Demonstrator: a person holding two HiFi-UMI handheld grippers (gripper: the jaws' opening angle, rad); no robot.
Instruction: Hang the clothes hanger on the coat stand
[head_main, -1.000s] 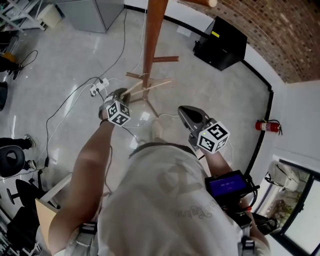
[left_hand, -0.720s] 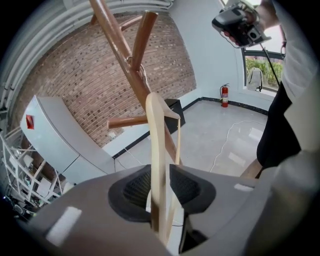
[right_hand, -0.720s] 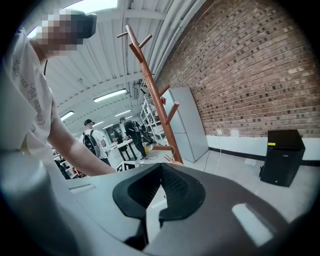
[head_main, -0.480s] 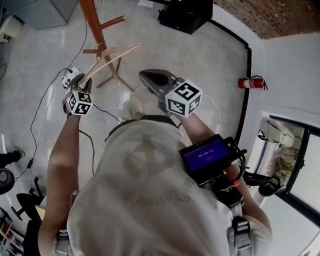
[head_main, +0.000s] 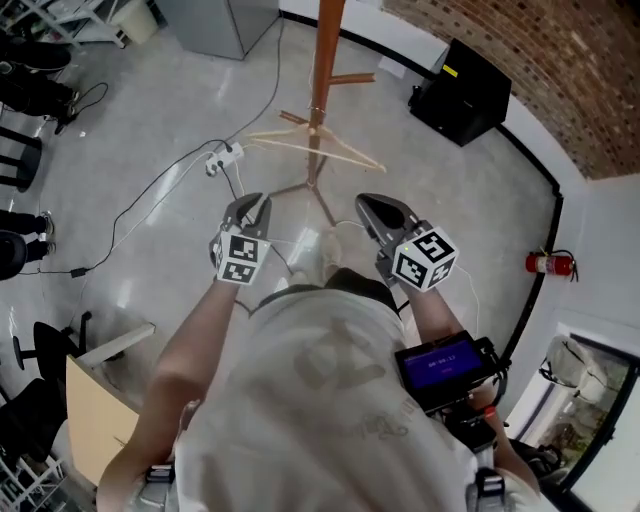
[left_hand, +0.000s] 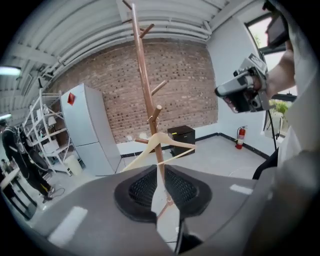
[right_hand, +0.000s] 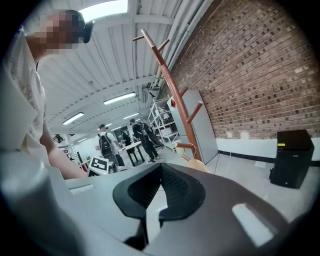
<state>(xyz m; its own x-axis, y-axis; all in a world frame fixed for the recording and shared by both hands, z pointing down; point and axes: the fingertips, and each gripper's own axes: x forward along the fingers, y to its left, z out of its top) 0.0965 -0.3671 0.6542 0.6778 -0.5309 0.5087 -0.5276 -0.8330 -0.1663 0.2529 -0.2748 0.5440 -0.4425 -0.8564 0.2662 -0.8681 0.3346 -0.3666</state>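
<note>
floor: bare grey, wide free room all round the stand base. Cables trail off to the left.
coat stand: upright, just ahead of both grippers. Its pegs angle upward, so a hook should stay put. The splayed feet are the only low edges to avoid.
clothes hanger: hooked over a lower peg and hanging free against the pole, arms roughly level. Task looks done.
left gripper: sits clear of the hanger, on the near side. Jaws have just been closing, now a narrow gap with nothing between them. Likely released so the peg takes the weight.
right gripper: pads together at the tips, empty. It sits off to the right, probably idle, with open room behind.
power strip: on the floor left of the feet, apart from both grippers.
</note>
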